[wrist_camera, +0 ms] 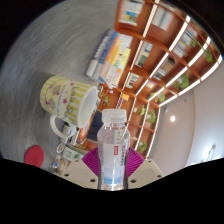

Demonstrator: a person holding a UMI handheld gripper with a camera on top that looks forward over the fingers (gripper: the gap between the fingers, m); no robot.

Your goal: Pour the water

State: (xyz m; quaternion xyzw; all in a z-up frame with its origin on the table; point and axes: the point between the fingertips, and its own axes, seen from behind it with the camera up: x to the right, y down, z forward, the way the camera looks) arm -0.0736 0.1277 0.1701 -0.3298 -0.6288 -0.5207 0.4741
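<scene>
A clear plastic water bottle (114,148) with a white cap and a red-and-white label stands between my fingers, and both purple pads (93,160) press on its sides. My gripper (113,166) is shut on it and holds it tilted. Just left of the bottle's cap and beyond the fingers is a cream mug (69,99) with a coloured pattern, its open mouth turned toward the bottle's cap. The bottle's lower part is hidden below the fingers.
Wooden shelves (165,55) with books and boxes fill the space beyond the bottle. A grey surface (40,50) spreads behind the mug. A red round thing (34,156) lies to the left of the fingers.
</scene>
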